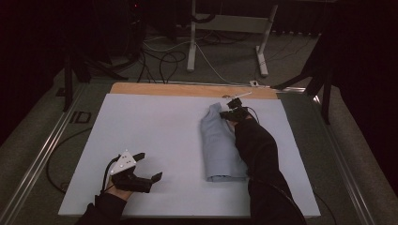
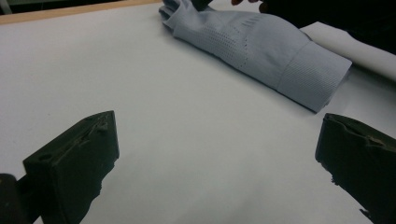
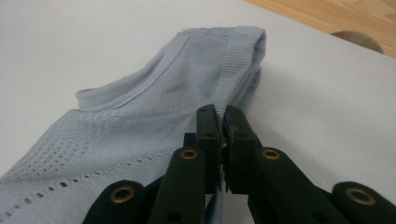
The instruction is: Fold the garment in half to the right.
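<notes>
- Lab or recording room, dim.
- White board (image 1: 155,136) on wooden table (image 1: 187,89).
- Loose cables (image 1: 162,58) across carpeted floor (image 1: 225,56).
- Metal desk frame (image 1: 225,28) behind.

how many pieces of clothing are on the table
1. A single light blue folded garment lies right of centre on the white table cover. The right hand-held gripper is shut on its far edge. It is folded, so anything tucked inside would be hidden.

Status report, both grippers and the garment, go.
Right gripper shut on light blue garment at its far edge. Left gripper open, idle. Nothing in the way.
</notes>
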Available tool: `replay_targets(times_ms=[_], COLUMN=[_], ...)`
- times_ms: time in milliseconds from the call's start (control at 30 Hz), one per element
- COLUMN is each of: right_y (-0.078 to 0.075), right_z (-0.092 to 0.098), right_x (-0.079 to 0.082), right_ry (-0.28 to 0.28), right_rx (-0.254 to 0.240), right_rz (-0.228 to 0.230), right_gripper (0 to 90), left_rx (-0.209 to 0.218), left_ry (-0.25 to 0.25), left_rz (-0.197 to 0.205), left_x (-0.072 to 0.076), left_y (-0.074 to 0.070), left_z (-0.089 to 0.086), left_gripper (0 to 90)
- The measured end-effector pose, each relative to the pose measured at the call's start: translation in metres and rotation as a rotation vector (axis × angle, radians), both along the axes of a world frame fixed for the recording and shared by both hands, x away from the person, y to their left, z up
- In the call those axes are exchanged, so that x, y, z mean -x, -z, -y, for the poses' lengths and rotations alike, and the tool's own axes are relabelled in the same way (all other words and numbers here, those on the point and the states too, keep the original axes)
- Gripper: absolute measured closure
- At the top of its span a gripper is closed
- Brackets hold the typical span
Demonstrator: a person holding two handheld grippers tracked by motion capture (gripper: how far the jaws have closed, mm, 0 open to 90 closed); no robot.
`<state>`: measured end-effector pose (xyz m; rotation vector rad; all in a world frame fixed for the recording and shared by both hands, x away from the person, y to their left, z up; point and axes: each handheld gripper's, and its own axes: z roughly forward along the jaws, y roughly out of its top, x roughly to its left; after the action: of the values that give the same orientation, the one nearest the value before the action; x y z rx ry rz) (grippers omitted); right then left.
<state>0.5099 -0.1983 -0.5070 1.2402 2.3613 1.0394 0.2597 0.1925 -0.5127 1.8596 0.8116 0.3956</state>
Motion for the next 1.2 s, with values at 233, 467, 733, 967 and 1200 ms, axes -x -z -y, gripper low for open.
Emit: replay_targets(times_ms=[233, 467, 733, 967, 1200], right_y=[0.008, 0.007, -0.007, -0.029, -0.015], right_z=[0.000, -0.001, -0.001, -0.016, -0.040], right_x=[-0.004, -0.004, 0.002, 0.007, -0.005], right_ry=[0.025, 0.019, 0.000, -0.055, -0.101], right_rx=[0.041, 0.027, 0.029, -0.006, 0.072], right_rz=[-0.028, -0.029, 0.006, 0.056, -0.006], right_gripper=[86.4, 79.6, 57.1, 86.4, 90.0], left_rx=[0.011, 0.003, 0.004, -0.007, -0.004], left_ry=[-0.022, -0.031, -0.036, -0.028, -0.032], left_rz=[0.019, 0.011, 0.012, 0.016, 0.017], left_x=[0.001, 0.000, 0.000, 0.001, -0.001], left_y=[-0.002, 0.000, 0.000, 0.000, 0.000], left_z=[-0.003, -0.004, -0.004, -0.003, -0.006], left_gripper=[0.3, 0.3, 0.3, 0.3, 0.3])
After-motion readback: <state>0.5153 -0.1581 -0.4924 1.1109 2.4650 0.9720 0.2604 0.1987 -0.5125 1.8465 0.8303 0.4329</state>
